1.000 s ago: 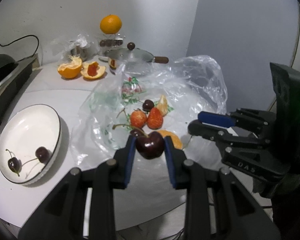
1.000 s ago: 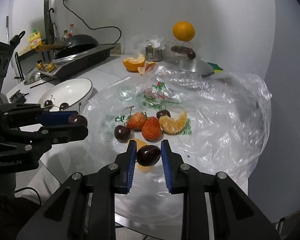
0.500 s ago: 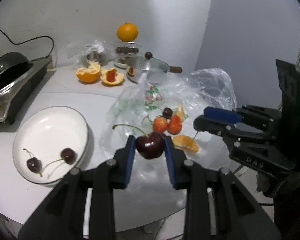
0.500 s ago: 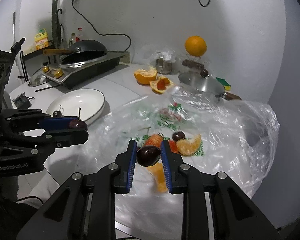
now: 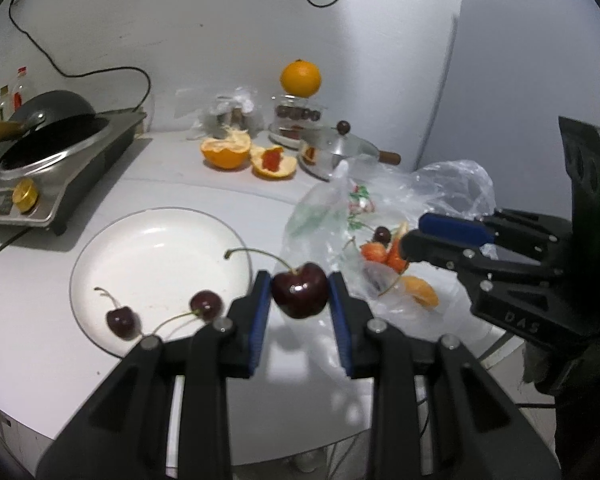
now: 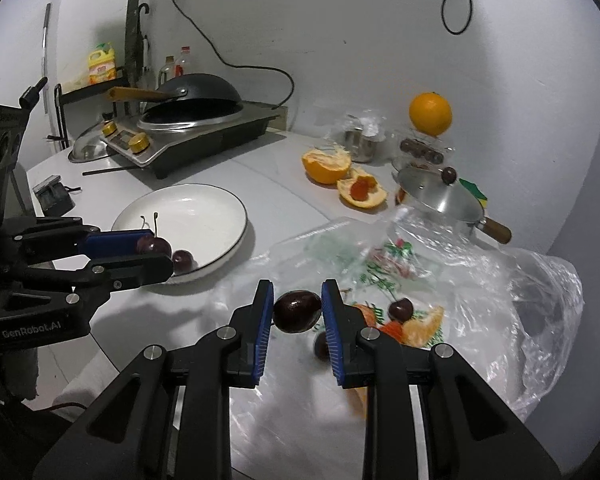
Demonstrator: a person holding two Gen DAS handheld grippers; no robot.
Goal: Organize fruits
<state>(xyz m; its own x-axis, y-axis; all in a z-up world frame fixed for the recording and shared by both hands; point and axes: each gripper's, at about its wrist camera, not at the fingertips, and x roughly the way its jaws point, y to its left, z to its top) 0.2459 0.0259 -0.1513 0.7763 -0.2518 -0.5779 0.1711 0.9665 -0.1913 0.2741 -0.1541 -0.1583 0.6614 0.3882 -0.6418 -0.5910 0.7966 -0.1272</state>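
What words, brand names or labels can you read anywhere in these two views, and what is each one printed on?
"GenRobot.AI": on the side of the left gripper body, seen from the right wrist view.
"DAS": on the side of the right gripper body, seen from the left wrist view.
Yellow bottle label: too small and blurred to read.
Plastic bag print, red and green: blurred, not readable.
Cooktop display panel: not readable.

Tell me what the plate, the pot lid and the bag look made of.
Plate: probably glazed ceramic, glossy white with a thin dark rim line.
Pot lid: metal, likely steel or aluminium, brushed silver sheen; its dark knob could be wood or plastic.
Bag: thin clear plastic film, crinkled, glinting, with a printed pattern.
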